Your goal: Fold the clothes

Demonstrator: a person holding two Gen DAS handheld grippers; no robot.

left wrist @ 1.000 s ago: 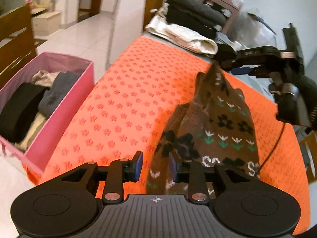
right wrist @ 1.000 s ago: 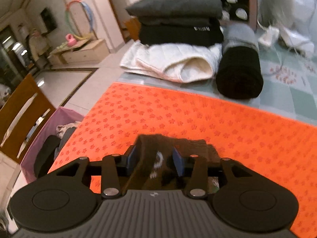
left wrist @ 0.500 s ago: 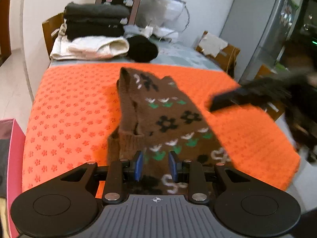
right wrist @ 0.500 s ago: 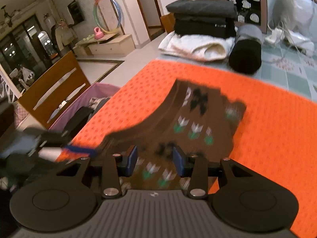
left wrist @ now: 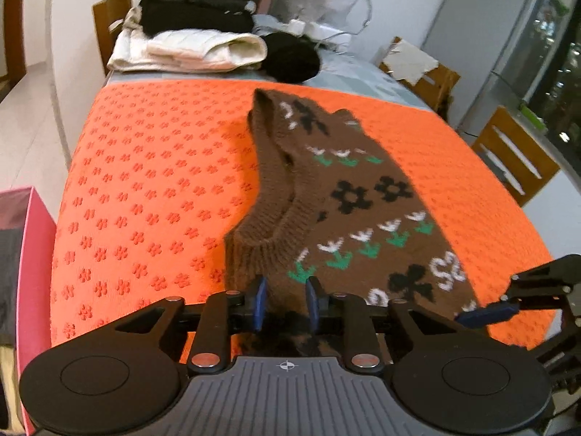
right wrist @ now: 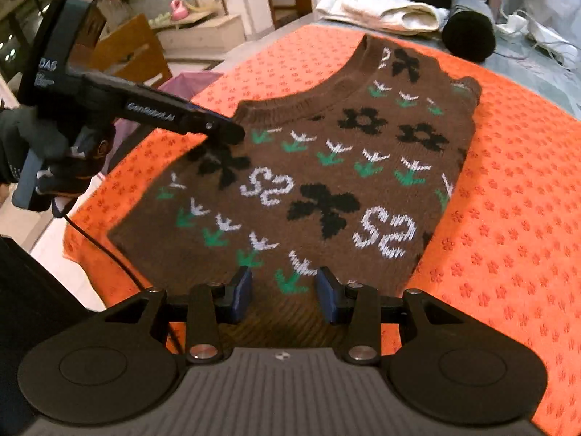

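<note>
A brown knitted sweater (right wrist: 326, 167) with black flowers and white and green motifs lies spread on the orange cloth (right wrist: 508, 218). It also shows in the left wrist view (left wrist: 345, 196). My left gripper (left wrist: 285, 303) is shut on the sweater's near edge by the armhole; it appears from the side in the right wrist view (right wrist: 232, 132). My right gripper (right wrist: 283, 292) stands open at the sweater's ribbed hem, the knit between its jaws. It shows at the right edge of the left wrist view (left wrist: 486, 314).
Folded dark and white clothes (left wrist: 196, 32) and a black roll (left wrist: 290, 56) lie at the far end of the table. A pink bin (left wrist: 21, 254) with clothes stands left of the table. Wooden chairs (left wrist: 515, 152) stand on the right.
The sweater went from hanging between the grippers to lying spread flat on the orange cloth. Both grippers came down to its near edge, and the right one opened.
</note>
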